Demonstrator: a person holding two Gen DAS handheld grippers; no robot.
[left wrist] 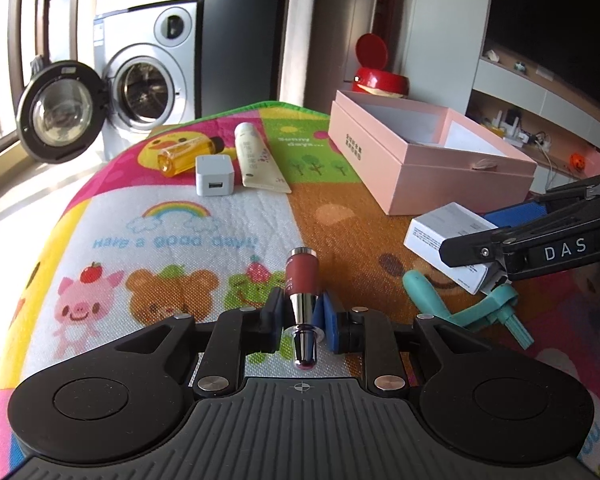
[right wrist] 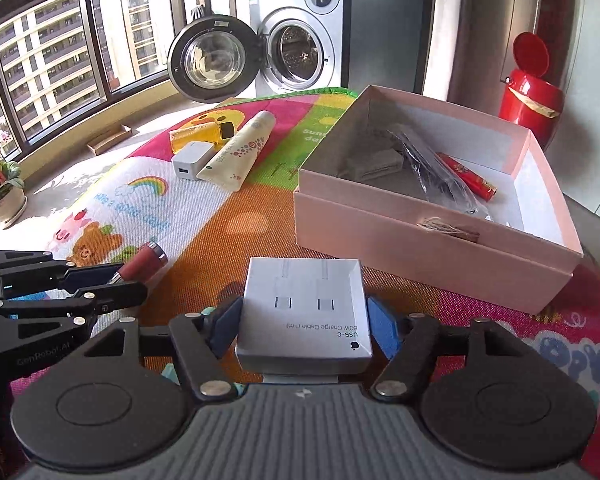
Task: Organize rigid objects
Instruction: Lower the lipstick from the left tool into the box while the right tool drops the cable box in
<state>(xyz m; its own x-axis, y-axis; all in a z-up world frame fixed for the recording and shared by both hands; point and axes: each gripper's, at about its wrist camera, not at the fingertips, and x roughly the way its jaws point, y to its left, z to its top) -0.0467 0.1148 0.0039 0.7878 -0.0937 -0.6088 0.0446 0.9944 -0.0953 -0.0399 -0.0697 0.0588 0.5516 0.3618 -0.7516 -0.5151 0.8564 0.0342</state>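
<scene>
Left gripper (left wrist: 300, 314) pinching a red lipstick tube (left wrist: 302, 276) by its chrome neck, jaws pressed on both sides; tube points away over the cartoon play mat (left wrist: 180, 220); right gripper (right wrist: 304, 320) clamped on a white USB-C cable box (right wrist: 304, 304), pads touching its left and right walls; pink box (right wrist: 432, 248) sits open just beyond, far right, holding a red lighter (right wrist: 466, 176) and dark packets; white charger cube (left wrist: 214, 176), cream tube (left wrist: 256, 156) and amber bottle (left wrist: 184, 156) clustered far left on the mat, touching; teal tool (left wrist: 464, 304) lies near right, under the right gripper.
</scene>
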